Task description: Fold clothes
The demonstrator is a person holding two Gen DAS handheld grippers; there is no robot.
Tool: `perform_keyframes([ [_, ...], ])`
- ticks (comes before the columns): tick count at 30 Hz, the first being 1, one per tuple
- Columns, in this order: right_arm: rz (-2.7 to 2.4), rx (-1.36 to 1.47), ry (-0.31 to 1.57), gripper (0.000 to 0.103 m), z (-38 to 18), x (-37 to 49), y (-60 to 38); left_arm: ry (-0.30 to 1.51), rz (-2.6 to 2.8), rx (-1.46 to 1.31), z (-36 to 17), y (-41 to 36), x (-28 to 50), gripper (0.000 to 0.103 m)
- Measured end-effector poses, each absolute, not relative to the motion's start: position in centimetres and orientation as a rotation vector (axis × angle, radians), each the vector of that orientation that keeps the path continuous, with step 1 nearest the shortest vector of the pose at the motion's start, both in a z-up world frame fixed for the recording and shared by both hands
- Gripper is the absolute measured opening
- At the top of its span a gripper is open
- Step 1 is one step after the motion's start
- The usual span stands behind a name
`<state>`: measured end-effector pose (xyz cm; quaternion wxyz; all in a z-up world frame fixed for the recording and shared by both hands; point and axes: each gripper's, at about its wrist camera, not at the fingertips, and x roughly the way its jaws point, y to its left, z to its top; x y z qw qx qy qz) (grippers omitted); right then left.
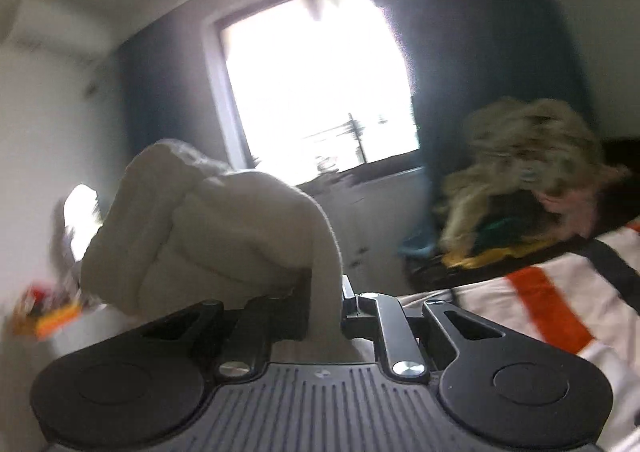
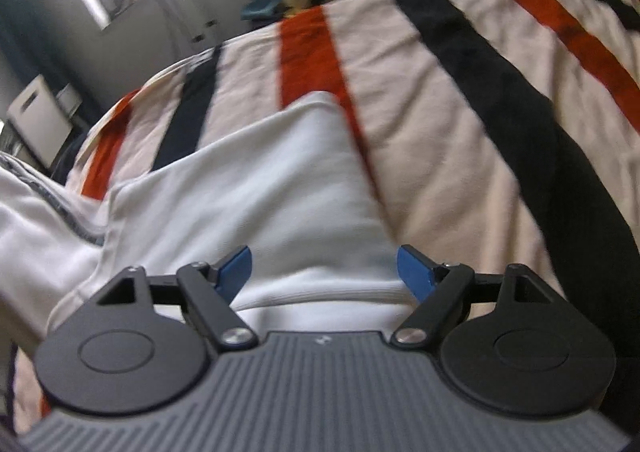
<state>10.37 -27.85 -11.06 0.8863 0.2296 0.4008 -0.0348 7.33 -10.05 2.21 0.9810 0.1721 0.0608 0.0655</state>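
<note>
White clothing (image 1: 208,223) is pinched tight and lifted up by the left tongs (image 1: 324,304), while the right tongs (image 2: 324,268) sit wide open over its other part (image 2: 256,187) on the striped bed (image 2: 440,91), so next I think they should grab there.

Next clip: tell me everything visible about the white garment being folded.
The white garment looks like soft, thick knit cotton, plain off-white. In the right wrist view it lies on the striped blanket, a squared folded corner pointing away, under the right gripper, whose blue-padded jaws stand wide apart above it. In the left wrist view a bunched part is lifted, a strip running down between the left gripper's closed jaws. Whether both views show one piece is unclear.
</note>
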Motion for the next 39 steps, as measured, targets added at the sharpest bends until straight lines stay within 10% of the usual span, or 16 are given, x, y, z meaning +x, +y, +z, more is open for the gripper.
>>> perform_keyframes([
  [18, -0.286, 0.846, 0.655, 0.082, -11.1, 7.8, -36.3, 0.391, -0.235, 0.409, -16.4, -24.5, 8.1, 0.019],
  [23, -0.255, 0.969, 0.63, 0.084, -11.6, 7.3, -37.4, 0.41, -0.317, 0.465, -14.9, -21.5, 6.4, 0.083],
  [39, 0.115, 1.166, 0.761, 0.083, -15.0, 11.8, -32.0, 0.415, 0.028, 0.583, -16.0, -9.2, 2.7, 0.099],
])
